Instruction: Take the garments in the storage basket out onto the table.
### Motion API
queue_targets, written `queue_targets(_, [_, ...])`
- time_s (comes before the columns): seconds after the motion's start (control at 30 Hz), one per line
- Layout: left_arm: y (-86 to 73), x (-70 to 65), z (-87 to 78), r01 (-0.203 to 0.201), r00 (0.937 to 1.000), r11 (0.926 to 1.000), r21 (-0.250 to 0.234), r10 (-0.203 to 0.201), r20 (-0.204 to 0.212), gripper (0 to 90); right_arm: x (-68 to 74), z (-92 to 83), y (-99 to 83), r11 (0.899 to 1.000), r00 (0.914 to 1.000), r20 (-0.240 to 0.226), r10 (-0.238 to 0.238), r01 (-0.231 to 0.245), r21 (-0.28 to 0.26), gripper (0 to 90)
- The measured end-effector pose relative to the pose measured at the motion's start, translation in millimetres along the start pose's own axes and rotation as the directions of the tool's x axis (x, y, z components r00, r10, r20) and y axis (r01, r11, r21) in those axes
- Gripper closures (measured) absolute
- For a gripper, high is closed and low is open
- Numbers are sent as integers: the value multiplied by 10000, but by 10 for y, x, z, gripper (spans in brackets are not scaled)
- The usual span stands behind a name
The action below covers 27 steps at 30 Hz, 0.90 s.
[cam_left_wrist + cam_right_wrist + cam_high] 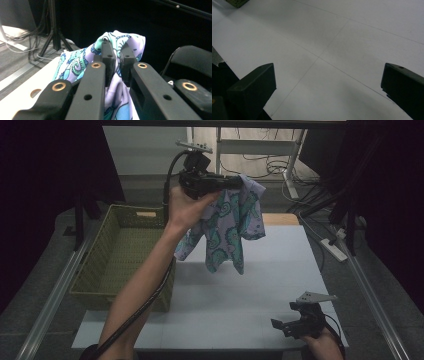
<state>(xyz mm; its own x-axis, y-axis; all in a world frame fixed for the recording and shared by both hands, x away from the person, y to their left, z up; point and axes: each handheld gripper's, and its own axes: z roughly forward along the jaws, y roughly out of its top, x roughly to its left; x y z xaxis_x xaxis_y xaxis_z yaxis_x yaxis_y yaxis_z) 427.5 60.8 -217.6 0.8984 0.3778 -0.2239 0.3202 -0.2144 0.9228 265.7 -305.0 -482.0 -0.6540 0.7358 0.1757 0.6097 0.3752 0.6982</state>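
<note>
A small garment (231, 224) with a teal and lilac paisley print hangs in the air above the white table top (280, 285). My left gripper (235, 182) is shut on its top edge, held high and level. In the left gripper view the two black jaws pinch a fold of the garment (75, 65), and the left gripper (117, 53) hides part of the cloth. Near the table's front right corner rests my right gripper (280, 326), open. In the right gripper view the right gripper (328, 82) has only bare table between its jaws.
A green woven basket (117, 255) stands at the table's left edge, below and left of the hanging garment. Desk legs and cables (270, 160) lie beyond the far edge. A power strip (334, 249) lies on the floor at the right.
</note>
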Motion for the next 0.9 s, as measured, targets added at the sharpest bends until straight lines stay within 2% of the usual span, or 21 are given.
queue_targets(0.1, [-8, -13, 67, -76, 10000, 9998, 188, 76, 5, 851, 1, -1, 0, 10000, 10000, 9, -1, 1, -7, 2])
queue_targets(0.2, [-65, 6, 148, -87, 9997, 9984, 555, 100, -234, 850, 4, -2, -1, 10000, 10000, 24, -5, 5, -9, 2])
queue_targets(0.43, [-317, 111, 354, -3, 9978, 9920, 1264, 87, -657, 850, 7, 4, -1, 10000, 10000, 34, -38, 38, -14, 2])
queue_targets(0.6, [-498, 186, 511, 19, 9956, 9840, 1782, 148, -929, 850, 13, 4, -2, 9999, 9999, 50, -117, 117, -27, 2])
queue_targets(0.9, [-802, 316, 730, 261, 9919, 9767, 2132, 13, -1274, 845, 19, 2, -3, 9999, 9999, 16, -149, 149, -37, 2])
